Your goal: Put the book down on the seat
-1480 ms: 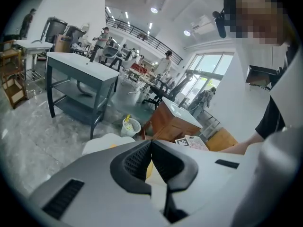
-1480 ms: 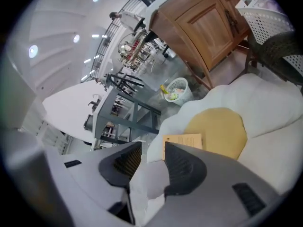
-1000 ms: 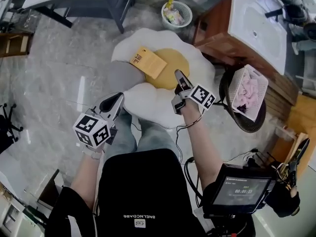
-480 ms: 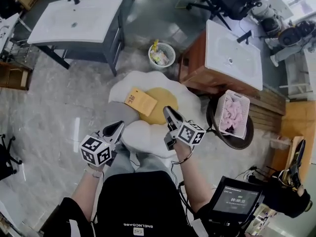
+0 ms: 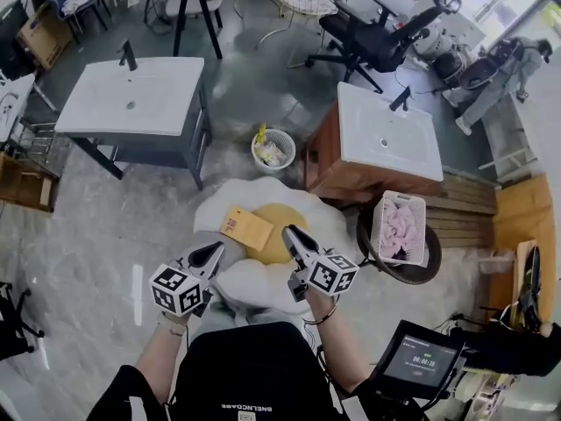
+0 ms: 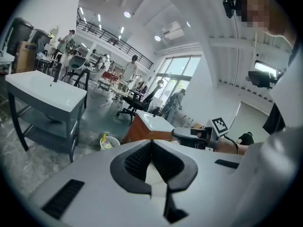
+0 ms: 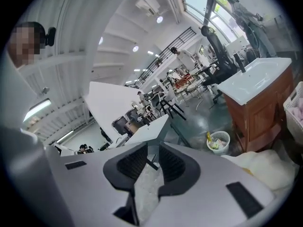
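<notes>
A tan book [image 5: 246, 229] lies flat on the seat, a white egg-shaped cushion [image 5: 263, 281] with a yellow centre, on its far left part. Both grippers hover on the near side of the cushion, clear of the book. My left gripper [image 5: 211, 252] is shut with nothing in it; in the left gripper view its jaws [image 6: 151, 143] meet at the tip. My right gripper [image 5: 288, 234] points at the yellow centre just right of the book. Its jaws [image 7: 152, 148] stand a narrow gap apart and hold nothing.
A wastebasket [image 5: 273, 148] stands behind the cushion. A brown cabinet with a white sink [image 5: 386, 143] is at the back right, a grey sink stand [image 5: 140, 99] at the back left. A dark round stool carries a basket of pink cloth [image 5: 401, 231]. A screen [image 5: 416, 367] sits at my lower right.
The view has pulled up and back, so the cushion looks smaller. Both grippers have drawn back toward my body. The book stays where it lay on the cushion.
</notes>
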